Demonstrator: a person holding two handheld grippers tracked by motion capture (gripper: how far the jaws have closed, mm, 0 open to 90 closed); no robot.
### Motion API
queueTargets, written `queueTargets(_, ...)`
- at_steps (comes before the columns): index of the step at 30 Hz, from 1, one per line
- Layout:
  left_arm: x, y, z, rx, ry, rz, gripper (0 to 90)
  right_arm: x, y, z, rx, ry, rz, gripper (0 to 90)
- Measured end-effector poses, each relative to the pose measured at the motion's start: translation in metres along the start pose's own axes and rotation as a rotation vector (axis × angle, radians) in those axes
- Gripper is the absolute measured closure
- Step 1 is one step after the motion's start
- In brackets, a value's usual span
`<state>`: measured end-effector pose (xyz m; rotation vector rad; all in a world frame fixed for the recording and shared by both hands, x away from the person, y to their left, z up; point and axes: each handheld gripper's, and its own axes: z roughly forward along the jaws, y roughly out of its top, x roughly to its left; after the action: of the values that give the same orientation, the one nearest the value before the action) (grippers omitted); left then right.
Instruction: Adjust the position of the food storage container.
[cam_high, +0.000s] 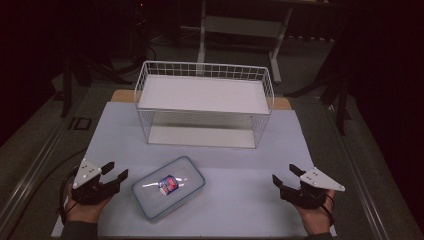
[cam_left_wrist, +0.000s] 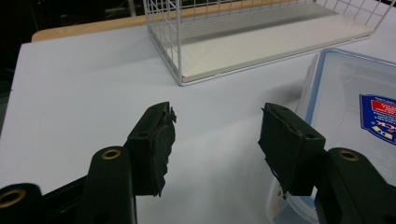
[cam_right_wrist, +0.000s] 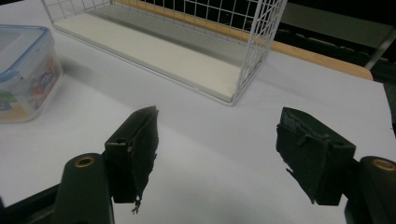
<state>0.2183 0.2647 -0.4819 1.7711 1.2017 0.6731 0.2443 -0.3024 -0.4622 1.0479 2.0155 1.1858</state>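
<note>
Both hand-held grippers agape, empty, left hand-held gripper (cam_high: 114, 171) beside container (cam_high: 168, 187)

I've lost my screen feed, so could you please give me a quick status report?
Left claw open, empty, beside the lidded plastic container. Right claw open, empty, farther off. Container flat on the table, untouched. Nothing between either claw and it.

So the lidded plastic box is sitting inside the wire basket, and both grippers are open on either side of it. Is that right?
Not quite. The box is not inside the basket; it lies on the table in front of it, as the high view shows. The rest holds: the left gripper and right gripper are both open, one on each side.
</note>
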Motion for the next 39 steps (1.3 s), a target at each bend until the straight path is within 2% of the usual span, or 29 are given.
queueTargets(4,0.001,-0.001,-0.001,-0.002,-0.01,-0.012,44.4,0.0,-0.001,0.0,0.005,0.002,0.001,29.0)
queueTargets(5,0.002,-0.003,-0.002,-0.007,-0.031,-0.029,46.4,0.0,-0.001,0.001,0.008,0.008,-0.002,29.0)
queueTargets(8,0.001,-0.004,-0.004,-0.012,-0.047,-0.028,49.3,0.0,-0.001,0.002,0.011,0.009,-0.003,28.8)
queueTargets(13,-0.003,-0.008,-0.005,0.01,-0.083,-0.007,54.1,0.0,-0.001,0.003,0.011,0.015,-0.009,28.4)
queueTargets(17,-0.006,-0.011,-0.003,0.045,-0.115,-0.003,64.9,-0.001,0.0,0.003,0.012,0.021,-0.013,28.3)
queueTargets(21,-0.006,-0.012,-0.003,0.057,-0.125,0.004,71.1,-0.001,0.0,0.004,0.014,0.021,-0.013,28.2)
queueTargets(22,-0.007,-0.013,-0.002,0.075,-0.134,0.006,74.2,-0.001,-0.001,0.004,0.016,0.023,-0.013,28.2)
queueTargets(23,-0.007,-0.014,-0.001,0.085,-0.144,0.008,81.5,-0.001,-0.001,0.006,0.02,0.027,-0.016,28.3)
queueTargets(25,-0.009,-0.015,-0.002,0.108,-0.152,0.023,88.1,-0.001,-0.001,0.006,0.02,0.029,-0.019,28.2)
queueTargets(30,-0.013,-0.017,-0.004,0.145,-0.155,0.044,89.4,0.0,-0.001,0.007,0.021,0.034,-0.022,28.2)
queueTargets(39,-0.012,-0.022,-0.011,0.168,-0.182,0.03,89.5,0.0,0.0,0.009,0.024,0.043,-0.02,28.3)
